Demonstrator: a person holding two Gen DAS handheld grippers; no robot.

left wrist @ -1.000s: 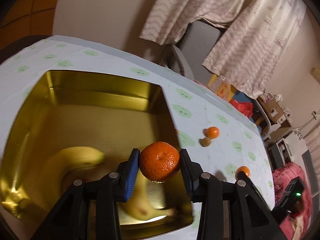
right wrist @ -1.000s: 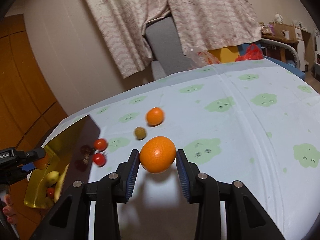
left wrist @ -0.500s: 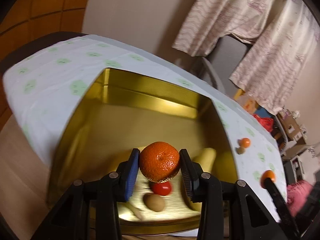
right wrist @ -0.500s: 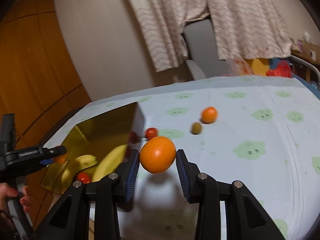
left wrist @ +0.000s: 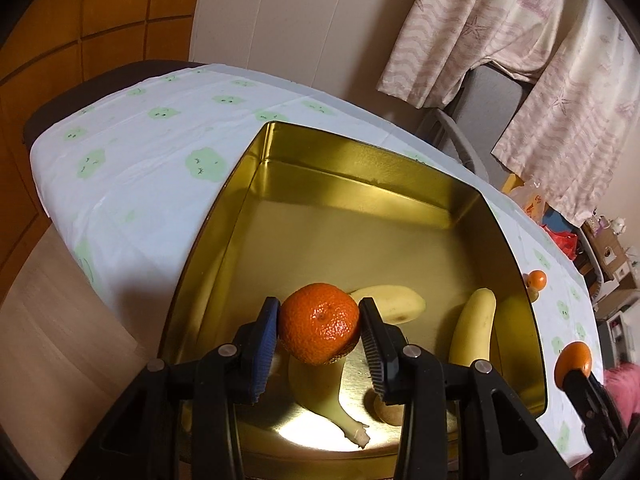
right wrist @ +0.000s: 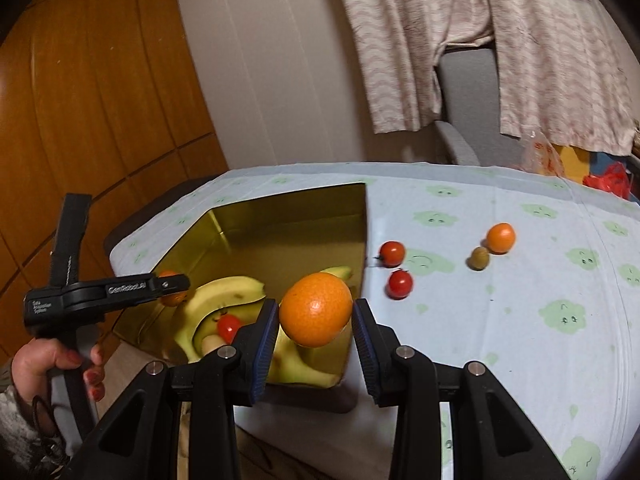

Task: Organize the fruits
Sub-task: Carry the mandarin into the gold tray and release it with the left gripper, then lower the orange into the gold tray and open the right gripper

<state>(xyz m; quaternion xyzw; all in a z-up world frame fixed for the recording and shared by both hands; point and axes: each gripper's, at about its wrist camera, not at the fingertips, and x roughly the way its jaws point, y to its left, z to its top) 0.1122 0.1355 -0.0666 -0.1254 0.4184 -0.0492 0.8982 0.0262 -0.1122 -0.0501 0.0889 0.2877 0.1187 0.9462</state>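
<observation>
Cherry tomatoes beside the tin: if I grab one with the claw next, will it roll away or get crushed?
The two tomatoes look round and smooth and lie loose on the flat cloth, so a nudge would probably send one rolling. The skin looks thin and glossy, so it may slip or split under a hard squeeze; close gently.

The tin point(left wrist: 352, 200) is gold metal, glossy and mirror-like inside. A matt printed cloth point(left wrist: 160, 152) covers the bench. At 6 o'clock, the mandarin point(left wrist: 320, 322) has dimpled, shiny peel between ribbed blue pads point(left wrist: 266, 344). The orange point(right wrist: 316, 308) looks smoother.
</observation>
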